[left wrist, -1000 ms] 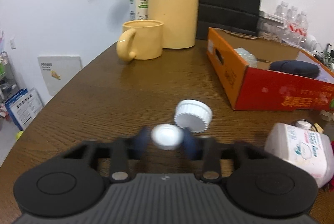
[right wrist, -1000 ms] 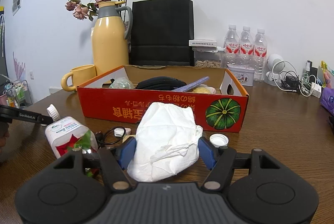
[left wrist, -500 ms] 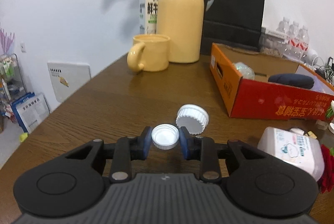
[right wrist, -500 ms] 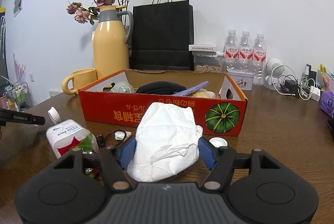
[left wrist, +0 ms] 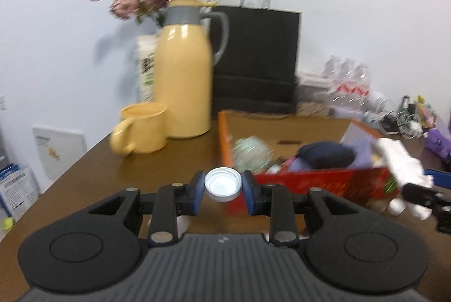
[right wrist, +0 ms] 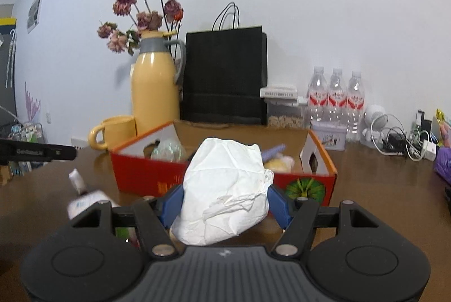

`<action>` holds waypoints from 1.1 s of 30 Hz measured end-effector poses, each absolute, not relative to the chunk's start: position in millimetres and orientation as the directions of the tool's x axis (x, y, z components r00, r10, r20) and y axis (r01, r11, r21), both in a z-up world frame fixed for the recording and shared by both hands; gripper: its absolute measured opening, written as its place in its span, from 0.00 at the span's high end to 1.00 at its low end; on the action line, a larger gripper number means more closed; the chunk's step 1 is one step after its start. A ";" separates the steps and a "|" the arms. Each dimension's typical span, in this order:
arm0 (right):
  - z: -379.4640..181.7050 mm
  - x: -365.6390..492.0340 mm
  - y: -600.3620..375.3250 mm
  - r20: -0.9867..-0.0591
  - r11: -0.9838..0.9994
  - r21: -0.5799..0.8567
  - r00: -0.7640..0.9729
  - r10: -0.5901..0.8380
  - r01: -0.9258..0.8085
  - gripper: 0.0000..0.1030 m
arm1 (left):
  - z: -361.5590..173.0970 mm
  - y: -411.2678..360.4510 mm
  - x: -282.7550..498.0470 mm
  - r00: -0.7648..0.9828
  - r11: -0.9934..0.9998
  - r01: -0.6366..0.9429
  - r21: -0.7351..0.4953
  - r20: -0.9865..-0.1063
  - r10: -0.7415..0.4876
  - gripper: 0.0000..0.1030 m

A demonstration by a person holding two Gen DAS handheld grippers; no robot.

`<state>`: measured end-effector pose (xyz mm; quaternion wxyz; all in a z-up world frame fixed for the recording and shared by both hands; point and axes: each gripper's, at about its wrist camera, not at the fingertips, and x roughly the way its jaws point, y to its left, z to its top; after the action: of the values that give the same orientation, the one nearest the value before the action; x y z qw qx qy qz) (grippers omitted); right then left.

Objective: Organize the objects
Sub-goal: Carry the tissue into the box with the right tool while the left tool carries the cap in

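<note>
The left gripper is clamped on a small white cap, blue pads pressing its rim from both sides. A second ago the cap was held low over the table, a larger ribbed cap just beyond it. Now the gripper is lifted and swung toward the box, whose near wall lies directly ahead and below; the ribbed cap is no longer in view.

The right gripper grips a crumpled white wad as before, with the box just beyond it.

Judgement: both items are picked and carried; the cap is in transit, and release into the box is the likely remaining step. Motion blur limits detail.
</note>
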<state>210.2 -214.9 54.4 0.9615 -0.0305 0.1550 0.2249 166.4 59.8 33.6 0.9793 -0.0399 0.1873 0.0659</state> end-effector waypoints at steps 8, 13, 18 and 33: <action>81.5 251.9 -207.0 -0.259 0.906 0.014 0.874 0.412 -0.423 0.37 | 44.3 21.0 219.3 0.929 0.994 -0.084 -0.073 -0.366 0.052 0.72; 87.2 290.6 -199.3 -0.264 0.920 0.017 0.886 0.382 -0.392 0.37 | 43.4 6.0 255.6 0.923 0.991 -0.100 -0.092 -0.381 0.058 0.72; 80.9 331.5 -188.8 -0.298 0.931 0.030 0.886 0.355 -0.363 0.38 | 44.5 3.5 292.1 0.915 0.990 -0.112 -0.082 -0.396 0.071 0.72; 55.9 380.5 -179.8 -0.388 0.935 0.011 0.861 0.330 -0.354 0.37 | 32.0 20.2 339.6 0.881 0.986 -0.132 -0.100 -0.468 0.071 0.72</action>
<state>380.5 -179.8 55.9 0.9641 -0.0303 0.1955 0.1774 339.6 20.2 32.0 0.9676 -0.0644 0.2385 0.0524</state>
